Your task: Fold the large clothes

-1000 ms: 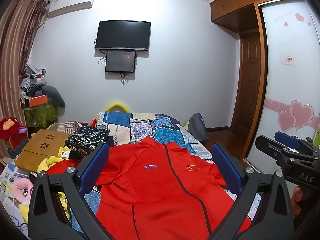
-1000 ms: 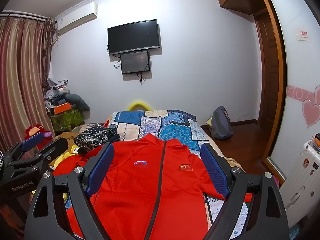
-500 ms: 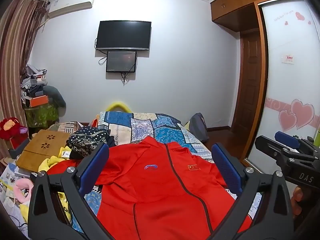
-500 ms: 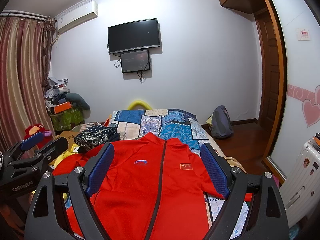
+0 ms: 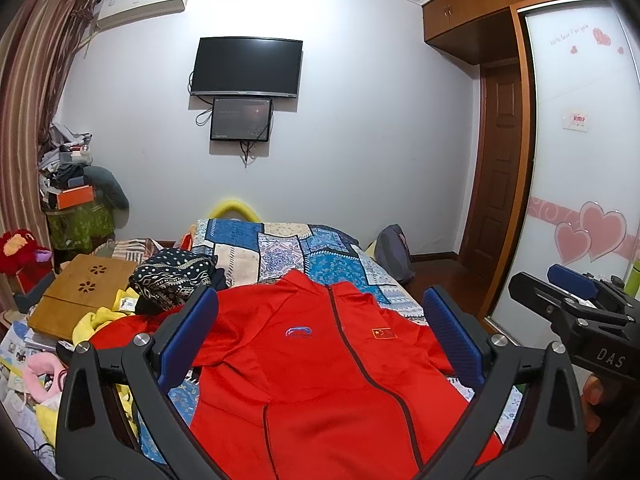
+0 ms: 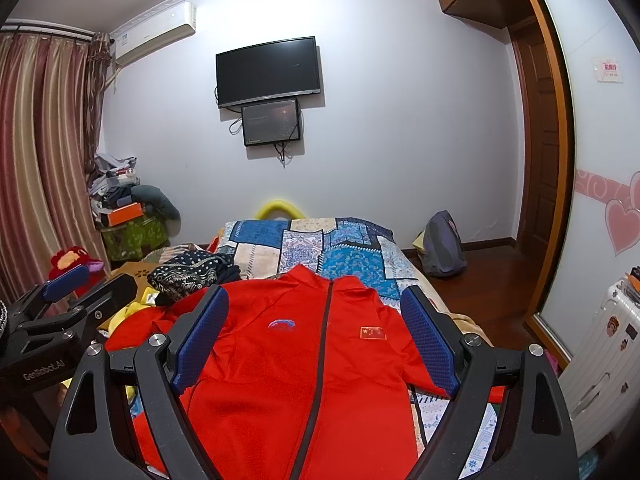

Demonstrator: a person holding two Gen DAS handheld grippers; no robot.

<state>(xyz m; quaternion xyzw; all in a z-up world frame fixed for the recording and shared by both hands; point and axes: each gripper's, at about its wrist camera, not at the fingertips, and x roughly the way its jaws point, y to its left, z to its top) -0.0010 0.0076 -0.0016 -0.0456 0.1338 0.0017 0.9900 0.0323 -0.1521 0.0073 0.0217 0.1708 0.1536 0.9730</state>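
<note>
A red zip jacket (image 5: 312, 364) (image 6: 296, 364) lies spread front-up on the bed, collar toward the far wall, both sleeves out to the sides. My left gripper (image 5: 320, 328) hovers open above its chest, blue pads wide apart, nothing between them. My right gripper (image 6: 316, 324) is likewise open over the jacket, holding nothing. Each gripper shows in the other's view: the right one (image 5: 576, 304) at the right edge, the left one (image 6: 68, 300) at the left edge.
A blue patchwork bedspread (image 5: 316, 248) covers the bed (image 6: 320, 240). A dark patterned garment (image 5: 172, 276), yellow cloth (image 5: 96, 320) and a wooden board (image 5: 84, 288) crowd the left side. A backpack (image 6: 442, 240) sits on the floor right; a wardrobe door (image 5: 580, 160) stands close.
Both views have drifted very slightly; the jacket and grippers stay as they were.
</note>
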